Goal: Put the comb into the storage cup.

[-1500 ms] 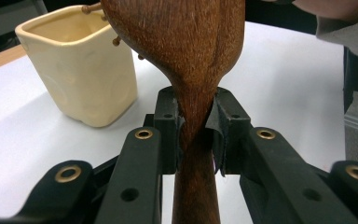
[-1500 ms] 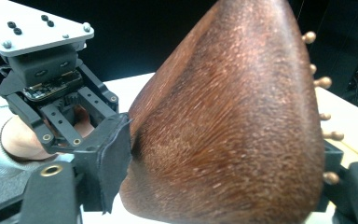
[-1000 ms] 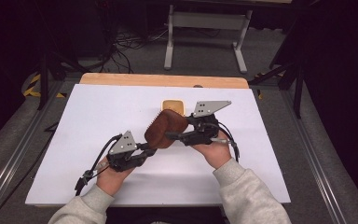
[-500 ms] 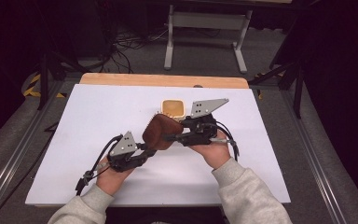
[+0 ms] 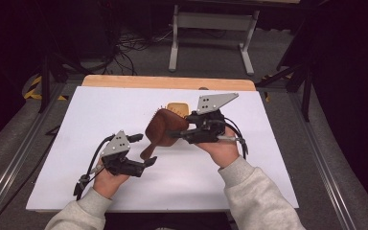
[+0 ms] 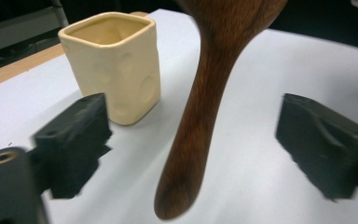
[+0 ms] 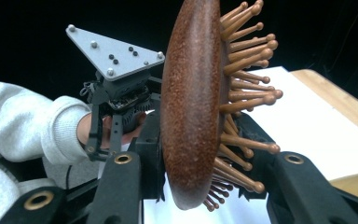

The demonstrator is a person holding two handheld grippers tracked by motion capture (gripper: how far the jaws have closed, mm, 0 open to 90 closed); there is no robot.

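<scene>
- Change vs half a sec ago: the right gripper (image 5: 178,134) has lifted the wooden hairbrush (image 5: 162,128) a bit higher and tipped it steeper; handle end now points down toward the left gripper (image 5: 146,151).
- Left gripper barely moved. Jaws spread wide, nothing in them.
- Right gripper's jaws are closed on the brush head: one jaw on the smooth back, the other on the bristle side.
- Meaning, as I read it: brush is off the table and held only by the right one, so this looks like a handover or a re-grip w/ the handle offered to the left. Not yet taken.
- Left gripper view adds: brush handle (image 6: 191,135) hangs between its open jaws, closer to the jaw at left, touching neither. Cream square cup (image 6: 113,65) stands upright just beyond that jaw on the white table (image 6: 279,84); looks empty.
- Right gripper view adds: brush head (image 7: 193,102) edge-on, bristle pins (image 7: 247,93) sticking out to its right; left hand (image 7: 105,126) w/ its gripper behind.
- High view alone gives layout: cup (image 5: 177,108) sits just past the brush head, near the right gripper.
</scene>
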